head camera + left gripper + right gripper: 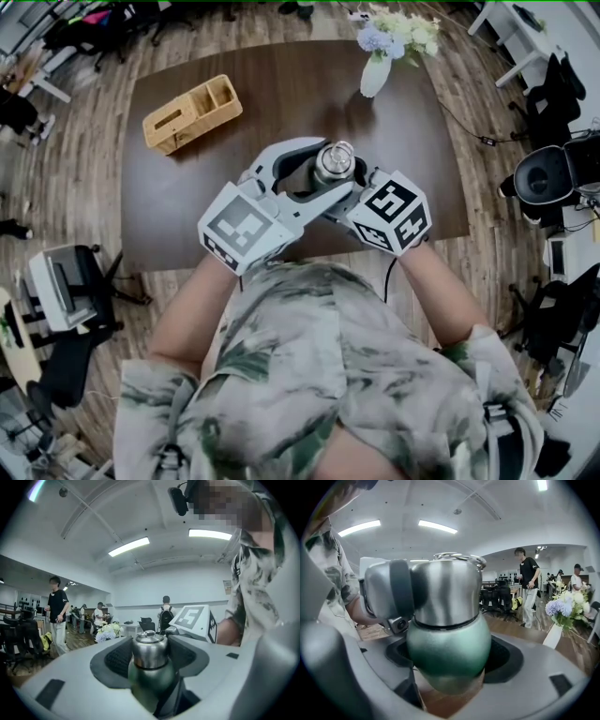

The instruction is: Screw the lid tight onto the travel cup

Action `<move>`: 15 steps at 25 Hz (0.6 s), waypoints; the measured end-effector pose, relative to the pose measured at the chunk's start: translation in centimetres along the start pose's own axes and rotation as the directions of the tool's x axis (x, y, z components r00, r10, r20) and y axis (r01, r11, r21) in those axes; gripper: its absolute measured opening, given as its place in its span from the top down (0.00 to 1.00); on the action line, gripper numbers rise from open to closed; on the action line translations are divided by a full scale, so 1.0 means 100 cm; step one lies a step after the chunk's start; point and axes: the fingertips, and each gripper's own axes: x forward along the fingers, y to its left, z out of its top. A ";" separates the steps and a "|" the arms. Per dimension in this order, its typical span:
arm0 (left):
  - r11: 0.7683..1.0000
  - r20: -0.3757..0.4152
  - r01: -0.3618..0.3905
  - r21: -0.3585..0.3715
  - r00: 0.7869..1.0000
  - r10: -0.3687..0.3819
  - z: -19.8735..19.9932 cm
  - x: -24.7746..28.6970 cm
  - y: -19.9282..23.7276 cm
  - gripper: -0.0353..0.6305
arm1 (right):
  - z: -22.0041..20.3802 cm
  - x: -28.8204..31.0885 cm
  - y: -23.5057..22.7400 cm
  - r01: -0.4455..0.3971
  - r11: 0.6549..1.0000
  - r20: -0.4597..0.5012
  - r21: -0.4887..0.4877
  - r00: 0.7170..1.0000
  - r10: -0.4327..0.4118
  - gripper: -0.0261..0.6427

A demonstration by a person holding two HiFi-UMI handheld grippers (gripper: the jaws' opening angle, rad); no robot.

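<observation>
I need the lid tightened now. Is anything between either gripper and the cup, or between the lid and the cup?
Nothing visible. The left gripper is shut on the steel lid, the right gripper on the travel cup's green body, and the lid sits directly on the cup.

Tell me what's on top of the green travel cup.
A steel lid sits on the green travel cup, gripped by the left gripper. The threads and the cup's inside are covered by it.
</observation>
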 end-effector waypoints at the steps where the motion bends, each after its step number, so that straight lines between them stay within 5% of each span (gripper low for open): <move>1: 1.000 0.001 0.009 -0.009 1.000 -0.009 0.000 -0.001 0.001 0.56 | 0.000 0.000 0.000 -0.003 1.000 0.000 0.002 1.000 0.003 0.36; 4: 0.999 -0.003 -0.030 -0.018 1.000 0.030 -0.001 -0.002 0.005 0.56 | 0.002 0.001 -0.001 -0.006 1.000 0.007 0.017 1.000 0.006 0.36; 10: 0.966 -0.011 -0.256 -0.041 0.967 0.255 -0.001 0.003 0.013 0.51 | 0.005 0.004 -0.004 0.028 0.999 0.005 0.023 1.000 -0.028 0.36; 15: 0.953 -0.011 -0.297 -0.062 0.955 0.297 -0.004 0.005 0.016 0.53 | 0.005 0.007 0.001 0.018 1.000 0.002 0.020 1.000 -0.018 0.36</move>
